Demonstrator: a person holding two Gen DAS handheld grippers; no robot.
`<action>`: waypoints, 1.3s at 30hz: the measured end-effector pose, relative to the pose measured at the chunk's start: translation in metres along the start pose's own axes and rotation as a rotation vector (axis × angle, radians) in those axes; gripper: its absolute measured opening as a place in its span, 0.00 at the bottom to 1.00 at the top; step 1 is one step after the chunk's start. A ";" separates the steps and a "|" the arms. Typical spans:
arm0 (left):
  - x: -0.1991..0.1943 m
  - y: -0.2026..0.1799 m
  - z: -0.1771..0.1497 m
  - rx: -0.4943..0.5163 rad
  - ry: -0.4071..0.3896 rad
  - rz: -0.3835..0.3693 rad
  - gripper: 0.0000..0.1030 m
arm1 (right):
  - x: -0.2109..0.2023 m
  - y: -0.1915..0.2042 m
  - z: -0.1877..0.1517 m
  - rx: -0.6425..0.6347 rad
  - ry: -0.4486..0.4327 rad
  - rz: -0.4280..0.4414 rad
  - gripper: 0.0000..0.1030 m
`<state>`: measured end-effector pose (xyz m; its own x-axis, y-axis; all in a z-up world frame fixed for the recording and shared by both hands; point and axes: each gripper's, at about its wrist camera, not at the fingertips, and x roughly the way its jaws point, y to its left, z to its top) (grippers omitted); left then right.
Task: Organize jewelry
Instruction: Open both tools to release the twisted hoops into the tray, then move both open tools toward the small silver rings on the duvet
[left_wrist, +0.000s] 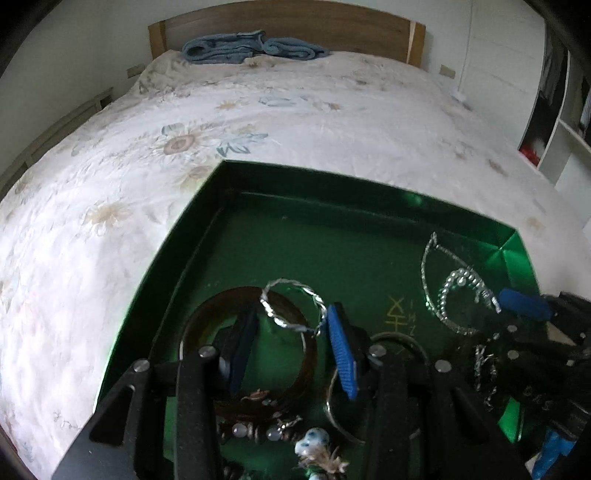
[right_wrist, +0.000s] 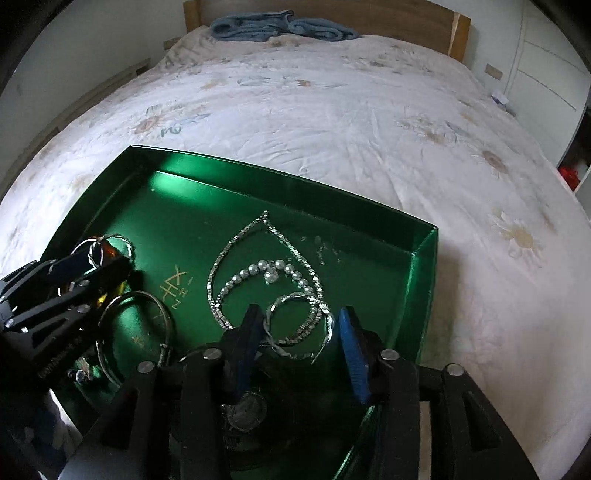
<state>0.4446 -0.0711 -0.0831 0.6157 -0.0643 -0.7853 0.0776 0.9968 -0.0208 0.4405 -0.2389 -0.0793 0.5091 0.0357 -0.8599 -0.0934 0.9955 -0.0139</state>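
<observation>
Here, in the left wrist view, the left gripper (left_wrist: 288, 343) is hanging with its jaws spread wide inside the green tray (left_wrist: 192, 236), gripping nothing. A twisted silver bangle (left_wrist: 291, 308) is showing between the fingers, apparently leaning on the blue pad (left_wrist: 341, 354) — whether it is truly touching I cannot tell. Below it a brown bangle (left_wrist: 251, 354) is lying flat on the tray floor, smooth and rigid; both rings should be light, stiff and slippery, so pinching across the wire looks best.

In the right wrist view, the right gripper (right_wrist: 297, 350) is likewise gaping, empty, over a silver chain (right_wrist: 258, 258) and a pearl bracelet (right_wrist: 258, 273) near the tray's right wall — limp, tangle-prone things, probably best lifted at a bunched section. A thin wire hoop (right_wrist: 135, 328) is lying toward the tray's left side.
</observation>
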 end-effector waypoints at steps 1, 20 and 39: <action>-0.006 0.002 0.000 -0.002 -0.018 -0.001 0.38 | -0.002 -0.001 -0.002 0.004 -0.005 0.005 0.45; -0.170 0.033 -0.055 -0.042 -0.236 -0.026 0.38 | -0.143 0.024 -0.052 -0.019 -0.250 0.116 0.66; -0.268 0.065 -0.141 -0.022 -0.282 -0.034 0.46 | -0.265 0.027 -0.170 -0.073 -0.346 0.047 0.67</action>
<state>0.1744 0.0174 0.0385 0.8073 -0.1056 -0.5806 0.0870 0.9944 -0.0600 0.1576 -0.2365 0.0618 0.7613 0.1210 -0.6370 -0.1780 0.9837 -0.0259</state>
